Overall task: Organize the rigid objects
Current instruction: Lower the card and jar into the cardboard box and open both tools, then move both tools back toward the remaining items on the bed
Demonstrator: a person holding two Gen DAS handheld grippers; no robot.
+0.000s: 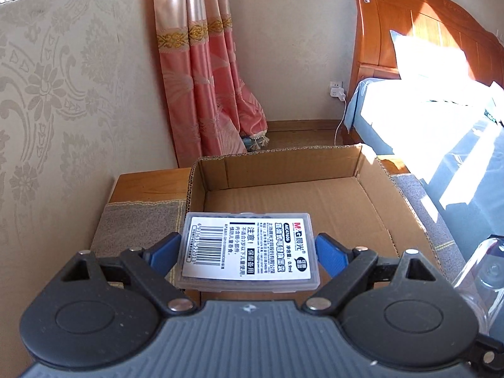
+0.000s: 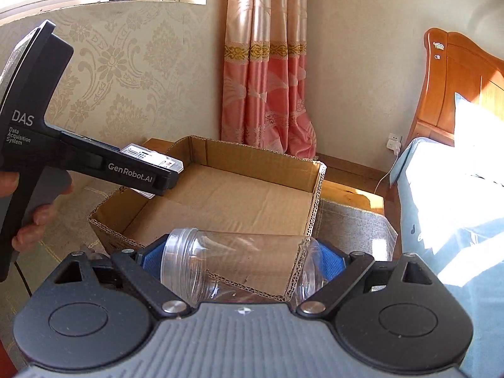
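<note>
My left gripper is shut on a clear flat plastic case with a white barcode label, holding it by its two short sides just above the near rim of an open cardboard box. From the right wrist view the left gripper carries that case over the box's left corner. My right gripper is shut on a clear plastic jar lying sideways, its mouth to the left, in front of the cardboard box. The jar shows at the right edge of the left view. Nothing lies inside the box.
The box rests on a grey cloth over a wooden bedside cabinet. A bed with blue bedding and wooden headboard stands to the right. A pink curtain and patterned wall lie behind. A hand grips the left tool.
</note>
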